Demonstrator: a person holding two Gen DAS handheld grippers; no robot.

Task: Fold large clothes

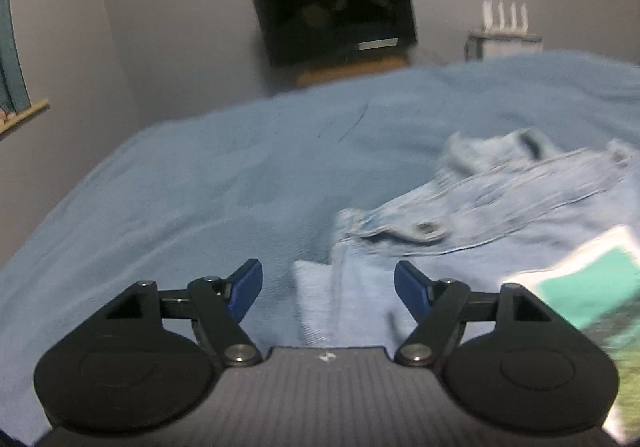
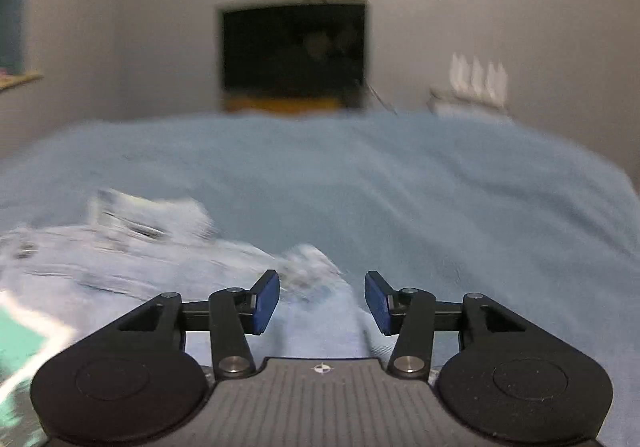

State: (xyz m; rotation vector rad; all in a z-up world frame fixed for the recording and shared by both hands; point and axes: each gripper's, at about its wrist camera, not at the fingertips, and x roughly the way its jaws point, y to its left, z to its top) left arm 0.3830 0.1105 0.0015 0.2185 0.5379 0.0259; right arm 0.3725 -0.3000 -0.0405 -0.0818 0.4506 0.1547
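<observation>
Light blue denim jeans (image 1: 500,199) lie on a blue bedspread (image 1: 200,175), waistband and button toward the middle of the left wrist view. My left gripper (image 1: 328,287) stands open just above the near edge of the denim, its blue pads apart with nothing pinched. In the right wrist view the same jeans (image 2: 140,259) lie at the left and under the fingers. My right gripper (image 2: 322,301) is open over a denim edge, pads clear of the cloth. A white and teal printed piece (image 1: 592,279) lies on the denim (image 2: 24,335). Both views are blurred.
The bedspread (image 2: 440,199) stretches far and right. Beyond the bed a dark screen (image 1: 336,19) stands on a wooden stand against a grey wall, with a white router (image 1: 504,31) to its right. A shelf edge and curtain (image 1: 12,59) are at far left.
</observation>
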